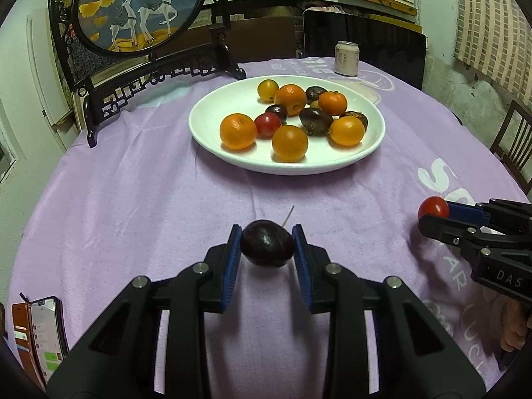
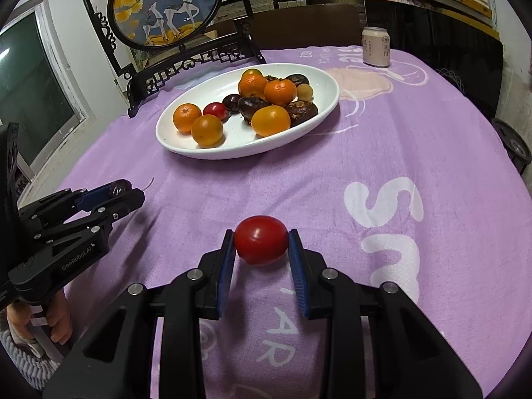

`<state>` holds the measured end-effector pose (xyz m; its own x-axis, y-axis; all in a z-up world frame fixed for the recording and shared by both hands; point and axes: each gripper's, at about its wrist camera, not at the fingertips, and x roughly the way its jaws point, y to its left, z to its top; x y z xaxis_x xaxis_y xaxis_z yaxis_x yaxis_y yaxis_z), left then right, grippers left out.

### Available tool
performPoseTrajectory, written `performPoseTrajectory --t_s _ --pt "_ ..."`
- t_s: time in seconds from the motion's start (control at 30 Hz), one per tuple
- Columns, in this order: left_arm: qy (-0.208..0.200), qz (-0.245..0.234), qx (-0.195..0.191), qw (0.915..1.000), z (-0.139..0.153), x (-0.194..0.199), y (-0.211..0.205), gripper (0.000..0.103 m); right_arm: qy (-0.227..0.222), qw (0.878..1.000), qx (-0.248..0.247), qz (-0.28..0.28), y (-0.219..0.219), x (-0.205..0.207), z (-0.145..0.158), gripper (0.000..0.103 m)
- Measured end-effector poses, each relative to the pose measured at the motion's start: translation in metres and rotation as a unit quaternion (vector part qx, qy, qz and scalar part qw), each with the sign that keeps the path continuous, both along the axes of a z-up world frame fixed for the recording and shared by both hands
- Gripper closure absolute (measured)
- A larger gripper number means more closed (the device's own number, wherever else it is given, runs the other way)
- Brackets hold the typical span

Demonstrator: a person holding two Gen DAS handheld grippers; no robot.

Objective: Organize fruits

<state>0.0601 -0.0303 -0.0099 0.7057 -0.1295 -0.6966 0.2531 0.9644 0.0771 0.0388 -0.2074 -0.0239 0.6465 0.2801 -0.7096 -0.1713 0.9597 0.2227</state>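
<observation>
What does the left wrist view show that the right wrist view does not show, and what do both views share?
Only the left wrist view shows a phone in a brown case at the near left table edge, and a wooden chair at the right.

Only the right wrist view shows a window on the left wall.

Both show the white plate of fruit, the can, the deer picture, the left gripper shut on a dark plum, and the right gripper shut on a red tomato.

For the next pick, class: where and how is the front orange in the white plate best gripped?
Probably across its round middle, from above. The front orange sits near the rim of the white plate, with a red fruit and a dark plum close behind, so a level approach would meet the rim. Fingers should close side to side, where gaps show.
</observation>
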Motion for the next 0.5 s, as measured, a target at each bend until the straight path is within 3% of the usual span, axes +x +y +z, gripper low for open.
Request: performPoseTrajectory --t_s 0.5 --pt "0.033 -0.005 0.004 0.9994 -0.013 0.007 -0.004 0.072 -0.009 0.999 -0.027 0.017 0.016 -0.004 0.000 0.071"
